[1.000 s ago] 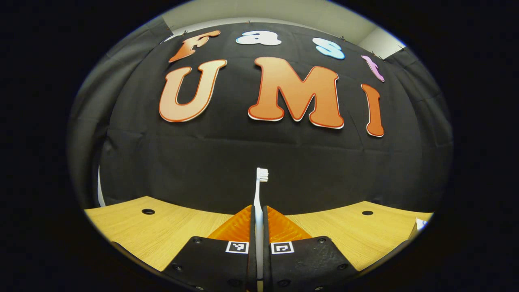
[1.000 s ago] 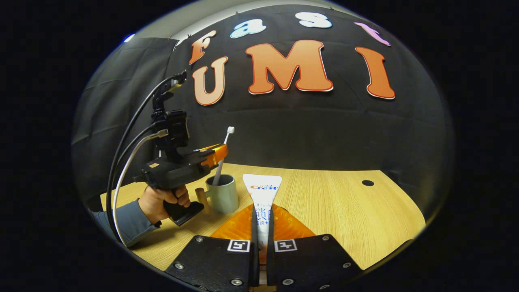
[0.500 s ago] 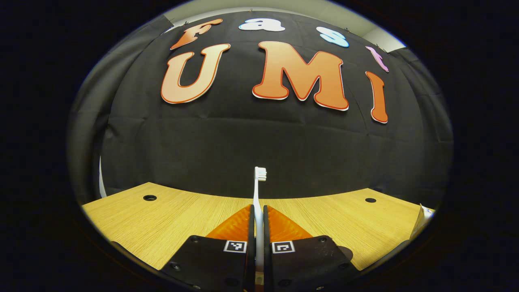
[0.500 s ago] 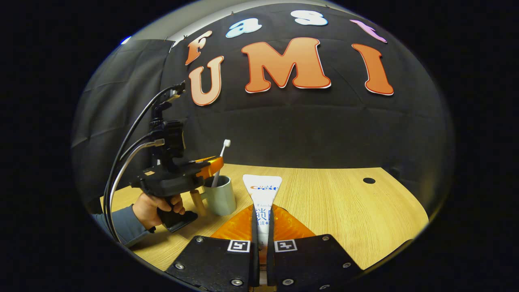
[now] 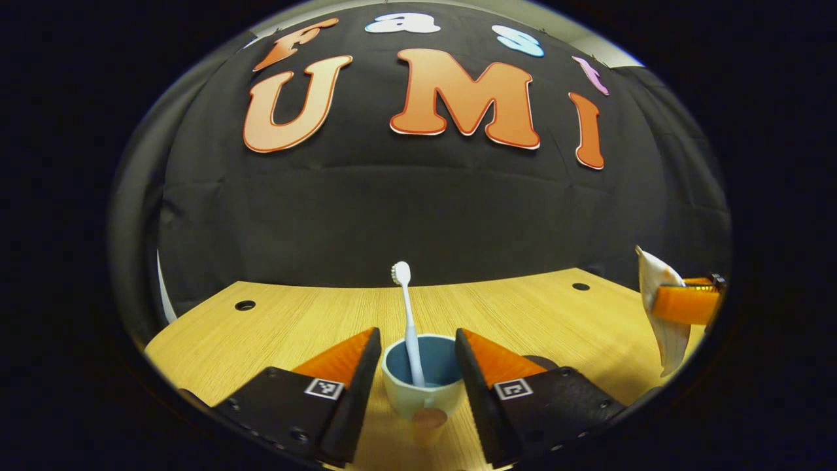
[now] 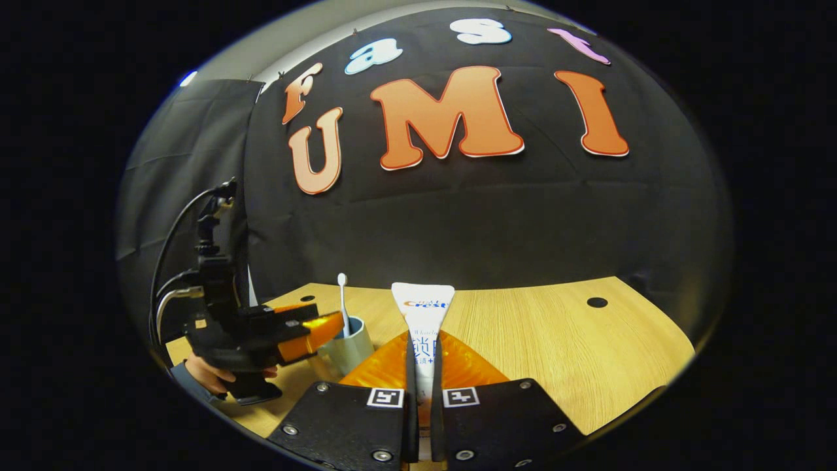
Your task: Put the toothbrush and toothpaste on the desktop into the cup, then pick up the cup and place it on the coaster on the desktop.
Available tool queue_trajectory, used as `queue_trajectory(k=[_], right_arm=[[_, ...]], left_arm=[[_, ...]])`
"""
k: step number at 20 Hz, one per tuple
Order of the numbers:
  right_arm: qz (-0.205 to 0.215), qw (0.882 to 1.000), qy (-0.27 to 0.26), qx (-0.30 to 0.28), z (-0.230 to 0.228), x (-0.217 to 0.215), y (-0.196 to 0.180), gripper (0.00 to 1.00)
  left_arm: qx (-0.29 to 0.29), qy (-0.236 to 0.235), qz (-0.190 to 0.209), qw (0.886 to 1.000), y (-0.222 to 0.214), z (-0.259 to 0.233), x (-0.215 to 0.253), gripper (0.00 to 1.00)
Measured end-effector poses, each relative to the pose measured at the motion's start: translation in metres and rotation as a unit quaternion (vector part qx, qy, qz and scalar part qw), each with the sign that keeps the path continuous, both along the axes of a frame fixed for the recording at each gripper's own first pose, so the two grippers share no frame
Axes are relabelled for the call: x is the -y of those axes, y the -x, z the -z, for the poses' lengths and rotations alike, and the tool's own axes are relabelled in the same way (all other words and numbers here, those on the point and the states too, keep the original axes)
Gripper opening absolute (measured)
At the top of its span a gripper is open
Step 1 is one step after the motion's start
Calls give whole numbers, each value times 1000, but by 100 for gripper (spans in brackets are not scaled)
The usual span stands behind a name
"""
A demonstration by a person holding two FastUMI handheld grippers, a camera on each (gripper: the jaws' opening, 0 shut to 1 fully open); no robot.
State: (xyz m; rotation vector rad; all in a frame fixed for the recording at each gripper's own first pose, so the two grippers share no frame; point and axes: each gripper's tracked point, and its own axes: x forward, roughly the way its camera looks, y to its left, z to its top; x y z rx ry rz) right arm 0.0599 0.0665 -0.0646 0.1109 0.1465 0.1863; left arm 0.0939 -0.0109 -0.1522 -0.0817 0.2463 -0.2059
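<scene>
White plastic toothbrush (image 5: 407, 320) stands bristles-up inside the pale ceramic cup with blue interior (image 5: 422, 379), handle leaning on the rim, free of any grip. Left gripper (image 5: 418, 366) is spread wide, one finger each side of the cup, neither visibly touching it, nothing held. Right gripper (image 6: 422, 366) is clamped tight on the white flat-crimped toothpaste tube (image 6: 423, 314), crimped end pointing up and forward; in the left gripper view the same tube (image 5: 660, 307) sits off to the right, well apart from the cup. Cup rests on the light wood desktop (image 6: 556, 340). Coaster: cannot tell which thing it is, possibly the dark patch just right of the cup, partly hidden

Step in hand, as judged: toothbrush is in, toothpaste is next

Risks:
- left fingers flank the cup closely; any sideways drift could knock the cup or tip it, since the tall brush makes it top-heavy
- tube coming in from the right may hit the upright brush or the left finger in its path; left gripper likely needs to clear first
- tube is soft and pinched low, so the end may flop and catch the rim instead of dropping in
- released too high, it could bounce out or topple the cup
</scene>
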Motion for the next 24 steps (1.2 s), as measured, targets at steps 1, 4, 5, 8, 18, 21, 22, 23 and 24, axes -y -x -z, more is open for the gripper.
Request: queue_trajectory(k=[1,4,5,8,18,21,22,23,24], right_arm=[[0,1000,3,5,-4,-1,-2,7],[-9,1000,5,19,-21,-12,-9,7],[-8,1000,3,23,-26,-16,-12,7],[-10,999,1,48,-40,-28,-17,7],[-37,984,-17,175,-108,-79,-42,7],[-58,979,-26,193,-117,-98,-50,7],[-64,978,-31,196,-118,-103,-53,7],[-67,977,-37,200,-118,-107,-56,7],[-70,976,-43,204,-119,-110,-59,8]], left_arm=[[1,5,1,1000,6,-6,-3,80],[8,14,8,1000,26,-21,-6,90],[16,9,5,1000,32,-25,-10,93],[21,6,0,1000,46,-28,-19,95],[21,-4,-26,999,85,-25,-57,96],[18,-1,-36,999,92,-21,-69,96],[19,-1,-39,999,93,-21,-74,96],[18,-2,-41,999,93,-19,-79,96],[17,-5,-45,999,94,-18,-84,96]])
